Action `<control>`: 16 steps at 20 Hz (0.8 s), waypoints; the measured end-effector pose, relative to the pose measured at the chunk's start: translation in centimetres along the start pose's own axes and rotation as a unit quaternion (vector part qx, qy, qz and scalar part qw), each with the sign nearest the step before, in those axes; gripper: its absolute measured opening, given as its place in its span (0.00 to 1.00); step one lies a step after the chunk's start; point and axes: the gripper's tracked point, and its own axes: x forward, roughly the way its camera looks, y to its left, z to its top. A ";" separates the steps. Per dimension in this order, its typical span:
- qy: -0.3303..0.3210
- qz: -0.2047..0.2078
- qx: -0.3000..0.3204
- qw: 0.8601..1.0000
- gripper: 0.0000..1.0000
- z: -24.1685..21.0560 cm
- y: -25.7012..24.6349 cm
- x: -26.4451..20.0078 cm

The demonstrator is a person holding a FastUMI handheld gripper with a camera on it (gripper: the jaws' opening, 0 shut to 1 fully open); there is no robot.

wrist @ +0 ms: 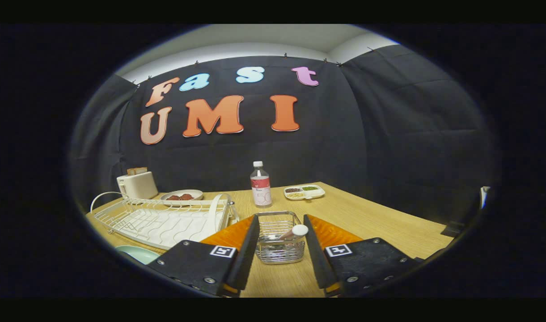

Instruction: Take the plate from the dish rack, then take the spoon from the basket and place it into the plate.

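Tongs point(279, 250) open, hiding part of plate point(138, 254).

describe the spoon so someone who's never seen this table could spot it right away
Start at the white dish rack on the wooden table; beside it stands a small wire basket, between the open claw's fingers. The spoon leans inside, its round white end poking above the rim.

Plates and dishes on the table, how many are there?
3: a pale green plate beside the dish rack, a plate of food behind it, a divided tray beyond the bottle.
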 end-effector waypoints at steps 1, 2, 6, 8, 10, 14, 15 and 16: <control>0.005 -0.004 0.002 1.000 0.45 -0.2 -0.1 0.2; 0.011 -0.006 0.003 1.000 0.36 -0.5 0.0 0.4; 0.009 -0.002 0.003 1.000 0.12 0.0 0.7 0.5; 0.005 -0.003 -0.013 1.000 0.08 0.3 1.1 0.3; 0.001 -0.003 -0.016 1.000 0.07 1.0 1.6 -0.2; -0.022 -0.011 -0.022 0.999 0.07 3.0 1.6 -1.4; -0.027 -0.013 -0.023 0.999 0.07 3.6 1.5 -1.8; -0.033 -0.014 -0.025 0.999 0.07 4.3 1.4 -2.3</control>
